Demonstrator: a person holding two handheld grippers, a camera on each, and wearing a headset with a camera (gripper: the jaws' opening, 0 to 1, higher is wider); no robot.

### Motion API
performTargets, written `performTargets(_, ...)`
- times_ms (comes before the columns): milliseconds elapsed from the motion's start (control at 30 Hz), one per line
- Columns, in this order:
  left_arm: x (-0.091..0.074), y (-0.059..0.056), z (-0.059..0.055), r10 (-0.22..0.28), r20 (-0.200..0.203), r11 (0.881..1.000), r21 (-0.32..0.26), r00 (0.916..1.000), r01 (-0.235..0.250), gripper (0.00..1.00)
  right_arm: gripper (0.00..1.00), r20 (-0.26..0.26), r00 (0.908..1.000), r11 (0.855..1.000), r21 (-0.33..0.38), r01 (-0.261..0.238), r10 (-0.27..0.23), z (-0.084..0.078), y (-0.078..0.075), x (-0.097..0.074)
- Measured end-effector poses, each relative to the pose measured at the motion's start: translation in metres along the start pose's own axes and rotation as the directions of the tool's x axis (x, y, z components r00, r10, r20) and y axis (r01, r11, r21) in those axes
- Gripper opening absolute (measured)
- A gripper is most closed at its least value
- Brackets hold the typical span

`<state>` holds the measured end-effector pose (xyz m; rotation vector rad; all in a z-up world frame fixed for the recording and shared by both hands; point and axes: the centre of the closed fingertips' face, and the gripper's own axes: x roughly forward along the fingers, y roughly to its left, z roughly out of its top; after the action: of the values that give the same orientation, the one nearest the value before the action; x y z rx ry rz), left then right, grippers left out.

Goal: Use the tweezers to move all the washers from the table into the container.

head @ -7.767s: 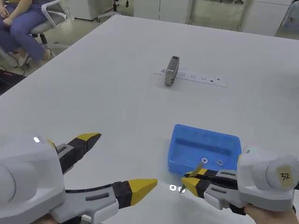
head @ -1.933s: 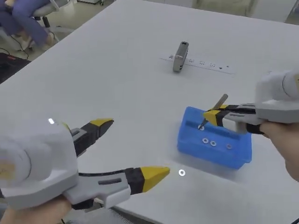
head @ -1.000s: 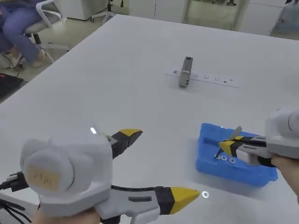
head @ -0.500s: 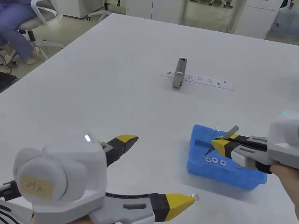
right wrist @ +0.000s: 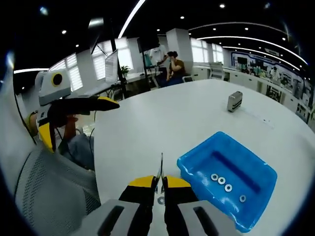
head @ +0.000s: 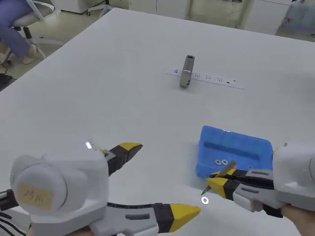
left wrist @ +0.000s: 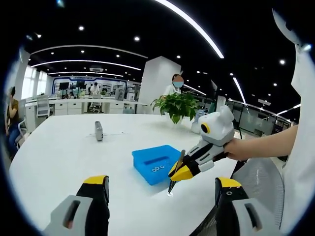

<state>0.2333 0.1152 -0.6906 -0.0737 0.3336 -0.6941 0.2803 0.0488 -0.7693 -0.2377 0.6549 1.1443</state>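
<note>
washer (head: 204,200), silvery ring flat on table (head: 123,98), seemingly at tip of tweezers (head: 225,172) in pinched right claw (head: 216,183); left claw (head: 165,178) agape

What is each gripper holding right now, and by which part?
The right gripper is shut on the tweezers, clamping them around mid-length, tips pointing down near a washer on the table. The left gripper is open and holds nothing.

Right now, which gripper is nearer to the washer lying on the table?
Right. The right gripper holds the tweezers with their tip almost at the washer. The left gripper is open and held back, the washer ahead between its fingers.
</note>
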Motion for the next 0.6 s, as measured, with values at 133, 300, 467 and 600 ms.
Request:
performTargets(133,0.0004,0.0028,0.0004,-0.007,0.0,1.0,-0.002,1.0,0.007,0.91,0.03,-0.031,0.9994,1.0,-0.009,0.015,-0.016,-0.0069,-0.0004,0.0002)
performTargets(300,0.0023,0.0052,0.0006,-0.025,-0.007,1.0,0.005,0.9997,0.025,0.91,0.03,-0.035,0.9991,1.0,-0.007,0.023,-0.023,-0.0088,0.002,0.0004)
performTargets(467,0.0006,0.0043,0.0017,-0.027,-0.025,0.999,0.019,0.9993,0.027,0.91,0.03,-0.036,0.9992,1.0,0.003,0.02,-0.02,-0.0111,-0.0006,0.0033)
performTargets(600,-0.0004,0.0026,0.0043,-0.003,-0.015,1.0,0.008,0.9999,0.003,0.91,0.04,-0.04,0.9992,1.0,-0.015,-0.01,0.009,-0.0105,0.0047,0.0033)
